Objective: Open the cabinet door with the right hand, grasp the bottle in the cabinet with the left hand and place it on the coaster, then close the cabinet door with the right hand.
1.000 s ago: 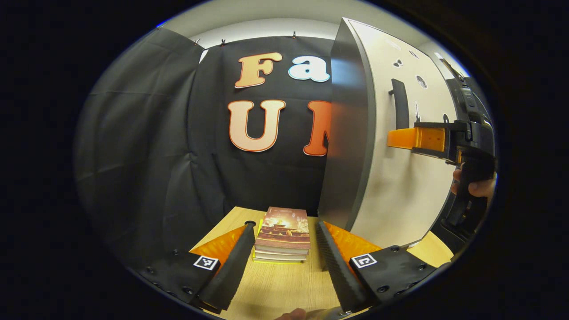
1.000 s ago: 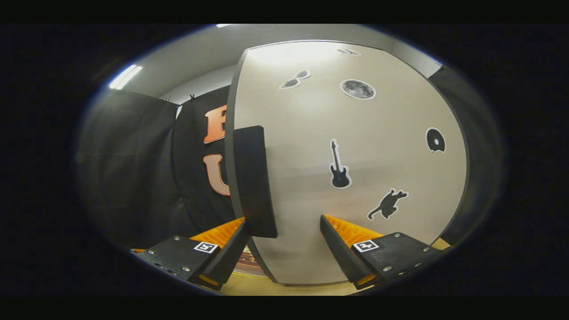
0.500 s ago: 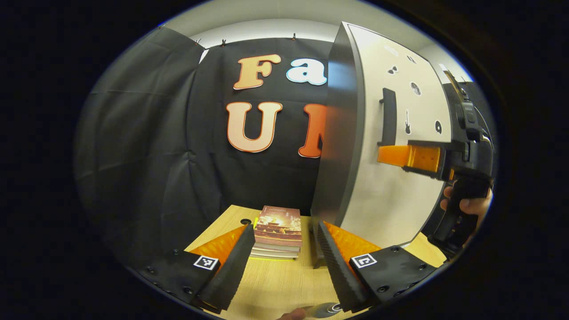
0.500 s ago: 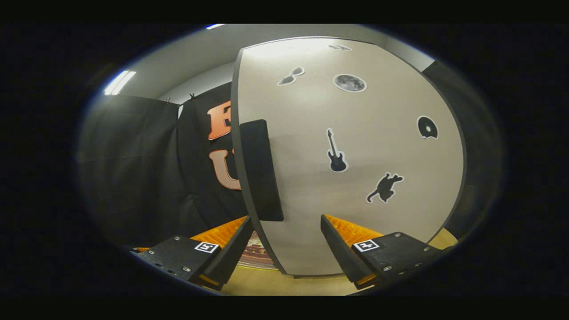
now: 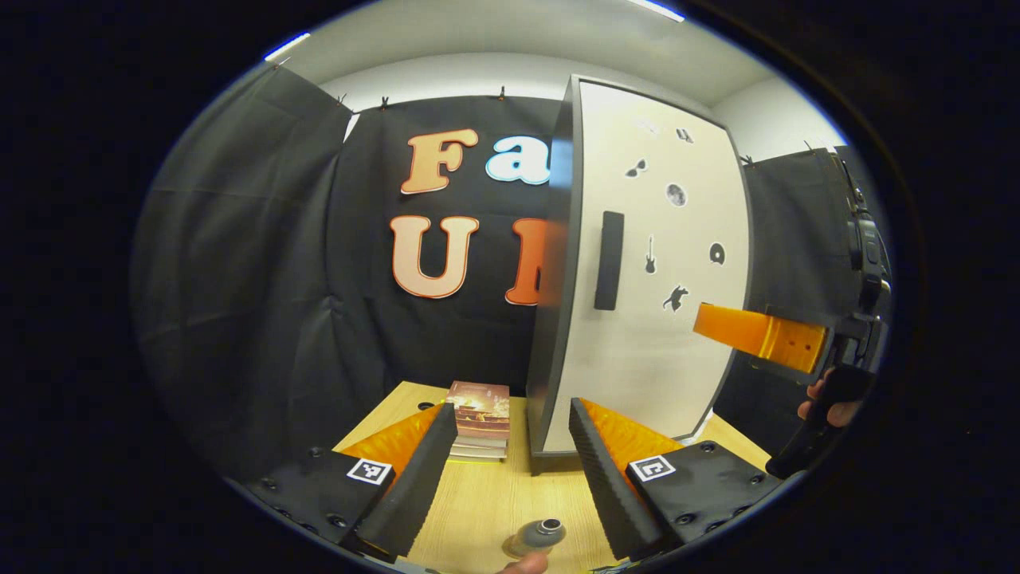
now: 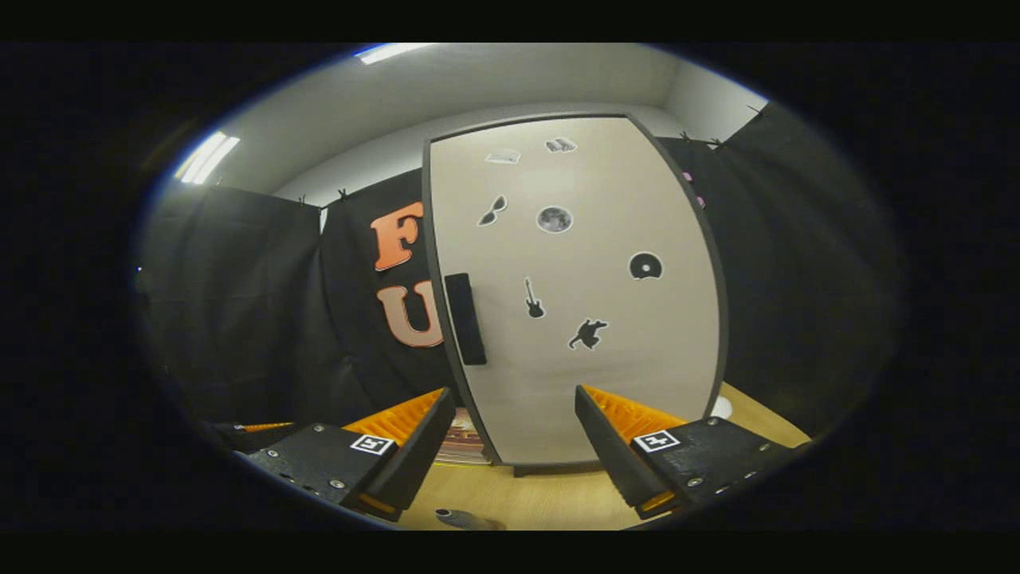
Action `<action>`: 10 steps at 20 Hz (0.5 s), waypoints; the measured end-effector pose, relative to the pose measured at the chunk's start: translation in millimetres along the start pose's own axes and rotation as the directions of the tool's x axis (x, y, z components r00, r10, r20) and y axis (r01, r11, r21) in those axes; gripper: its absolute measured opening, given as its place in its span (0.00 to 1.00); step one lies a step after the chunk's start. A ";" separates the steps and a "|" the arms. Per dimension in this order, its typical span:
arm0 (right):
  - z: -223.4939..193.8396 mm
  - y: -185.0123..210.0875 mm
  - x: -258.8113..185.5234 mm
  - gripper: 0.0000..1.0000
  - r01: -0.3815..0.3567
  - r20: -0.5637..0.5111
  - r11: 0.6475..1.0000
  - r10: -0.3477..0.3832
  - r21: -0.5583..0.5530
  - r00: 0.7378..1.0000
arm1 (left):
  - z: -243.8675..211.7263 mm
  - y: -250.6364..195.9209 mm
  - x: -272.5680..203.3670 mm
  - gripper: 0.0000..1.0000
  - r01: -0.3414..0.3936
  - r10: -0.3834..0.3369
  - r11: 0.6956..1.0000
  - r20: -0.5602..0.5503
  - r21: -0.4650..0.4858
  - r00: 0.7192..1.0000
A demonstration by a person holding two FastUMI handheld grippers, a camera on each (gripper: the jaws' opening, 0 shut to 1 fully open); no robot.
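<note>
cabinet door (image 6: pixel 582 319) looks shut, bottle (image 5: pixel 538 536) on table.
left gripper (image 5: pixel 510 470) and right gripper (image 6: pixel 514 446) both wide open, holding nothing, clear of door handle (image 6: pixel 465 318).

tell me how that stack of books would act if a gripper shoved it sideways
The books lie flat on the wooden table, so tipping seems unlikely. They are loose and stacked, so a push high up would probably slide the top book off the rest. A low push would more likely move the pile together, if the table is as smooth as it looks.

We read no words or numbers; ahead of both claws, the cabinet door (image 6: pixel 574 303) carries only picture stickers (image 6: pixel 588 333).
</note>
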State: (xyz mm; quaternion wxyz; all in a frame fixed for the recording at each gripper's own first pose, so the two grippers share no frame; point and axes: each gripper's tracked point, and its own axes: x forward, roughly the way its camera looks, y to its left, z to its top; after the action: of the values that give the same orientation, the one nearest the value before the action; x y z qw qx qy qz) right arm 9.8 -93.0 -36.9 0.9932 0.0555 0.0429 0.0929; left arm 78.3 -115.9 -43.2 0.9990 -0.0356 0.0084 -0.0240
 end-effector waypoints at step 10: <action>5.0 -51.0 -132.2 0.94 0.177 0.028 0.977 -0.175 -0.122 0.984 | 35.1 -46.5 -74.7 0.93 0.044 -0.047 0.998 0.079 0.047 0.996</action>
State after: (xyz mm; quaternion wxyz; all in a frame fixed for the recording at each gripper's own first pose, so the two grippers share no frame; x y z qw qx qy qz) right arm -110.0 -168.4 -28.0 0.9994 -0.0097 0.0331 0.0068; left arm 2.1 -156.2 -3.8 0.9983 -0.0142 -0.0330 -0.0455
